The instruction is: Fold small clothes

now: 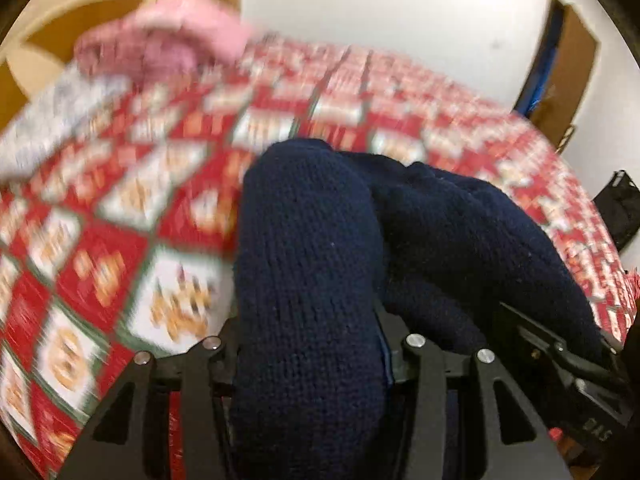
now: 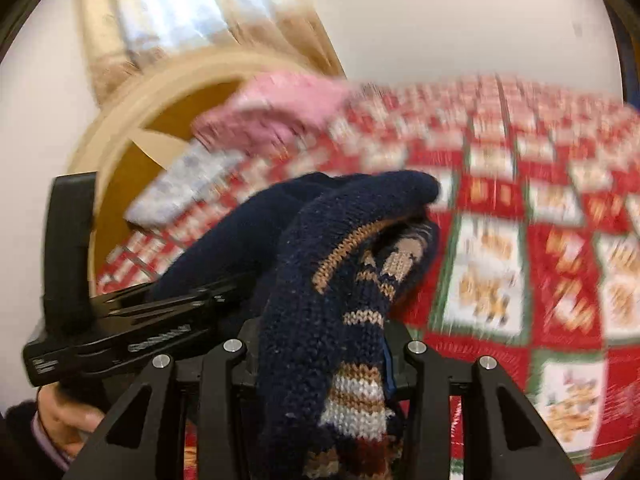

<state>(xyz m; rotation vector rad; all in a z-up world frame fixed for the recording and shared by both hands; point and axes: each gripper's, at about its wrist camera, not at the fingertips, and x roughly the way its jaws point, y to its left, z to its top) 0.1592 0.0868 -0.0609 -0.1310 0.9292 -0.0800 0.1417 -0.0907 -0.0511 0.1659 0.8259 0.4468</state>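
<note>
Both grippers are carrying one navy knitted garment (image 1: 308, 248) above a table covered in a red, white and green patterned cloth (image 1: 132, 216), whose pattern is smeared with motion blur. In the left wrist view the left gripper (image 1: 308, 364) is standing about half open with a thick roll of the navy knit bunched between its jaws; the fabric is filling the gap and the pads appear to be pressing on it, though the fingertips themselves are hiding under the wool. In the right wrist view the right gripper (image 2: 324, 360) is closing on another fold of the same garment, here showing tan, white and brown stripes on its inner face, and the left gripper's black body is reaching in from the left with a hand (image 2: 68, 420) on its handle. The garment is hanging between the two grips, apparently clear of the cloth, roughly over the near middle of the table. Toward the far left corner a pink knitted piece (image 2: 280, 108) is lying on a pale grey-blue one (image 2: 188, 184), probably items already dealt with. To do this step well, I would judge that the two grips should be keeping level and apart enough to stretch the knit flat before lowering it, since it is currently bunching into a thick roll; setting it down on a bare patch near the table's middle, well apart from the pink piece, should be leaving room for a clean fold.
</note>
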